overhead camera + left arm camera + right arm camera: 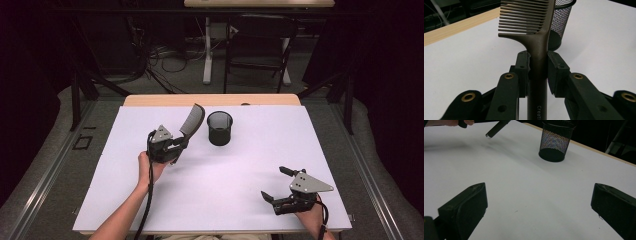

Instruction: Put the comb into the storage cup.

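The left gripper [178,144] sits over the left half of the white table [150,200], lifted off it, its jaws closed tight on the handle of a dark comb [192,120]. In the left gripper view the two pads press the comb [537,50] from both sides just below the teeth, and the teeth point away toward the far edge. The comb tilts up and to the right, its toothed end just left of the mesh cup [220,128], apart from it. The cup stands upright near the table's far middle. The right gripper [276,184] rests low at the near right corner, well apart from the cup, its jaws spread wide and holding nothing.
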Demonstrator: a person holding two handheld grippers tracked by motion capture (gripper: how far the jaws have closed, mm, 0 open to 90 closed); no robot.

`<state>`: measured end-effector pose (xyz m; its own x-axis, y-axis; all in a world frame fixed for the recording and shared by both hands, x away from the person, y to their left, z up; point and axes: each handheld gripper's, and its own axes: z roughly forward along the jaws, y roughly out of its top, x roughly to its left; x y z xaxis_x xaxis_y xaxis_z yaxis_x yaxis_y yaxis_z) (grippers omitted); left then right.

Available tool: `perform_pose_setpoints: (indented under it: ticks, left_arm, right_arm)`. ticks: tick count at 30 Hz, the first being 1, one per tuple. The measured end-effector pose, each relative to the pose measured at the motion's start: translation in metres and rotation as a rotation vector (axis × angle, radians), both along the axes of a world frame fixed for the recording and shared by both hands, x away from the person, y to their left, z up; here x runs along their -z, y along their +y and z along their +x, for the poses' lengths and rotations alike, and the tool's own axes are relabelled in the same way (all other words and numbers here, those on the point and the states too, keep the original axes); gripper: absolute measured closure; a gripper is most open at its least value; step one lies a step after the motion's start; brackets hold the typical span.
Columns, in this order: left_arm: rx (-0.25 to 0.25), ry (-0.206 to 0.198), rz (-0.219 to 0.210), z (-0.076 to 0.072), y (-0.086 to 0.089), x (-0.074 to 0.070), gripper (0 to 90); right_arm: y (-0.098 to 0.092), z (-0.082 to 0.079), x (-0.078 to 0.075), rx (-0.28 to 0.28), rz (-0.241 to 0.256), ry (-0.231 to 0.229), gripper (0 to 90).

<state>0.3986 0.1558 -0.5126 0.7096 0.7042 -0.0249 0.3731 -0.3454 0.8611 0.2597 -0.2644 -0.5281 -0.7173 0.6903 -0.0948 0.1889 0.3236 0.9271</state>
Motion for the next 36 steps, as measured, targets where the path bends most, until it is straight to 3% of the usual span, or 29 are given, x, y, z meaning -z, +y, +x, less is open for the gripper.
perform_pose_setpoints:
  ticks: [25,36]
  left_arm:
    - [-0.009,-0.011,-0.069,0.007,0.001,-0.011,72.5]
    - [-0.003,-0.012,-0.08,0.014,-0.004,-0.015,72.5]
  right_arm:
    - [0.001,0.0,0.001,0.002,-0.001,0.001,0.2]
    - [0.001,0.0,0.002,0.003,0.004,0.01,0.2]
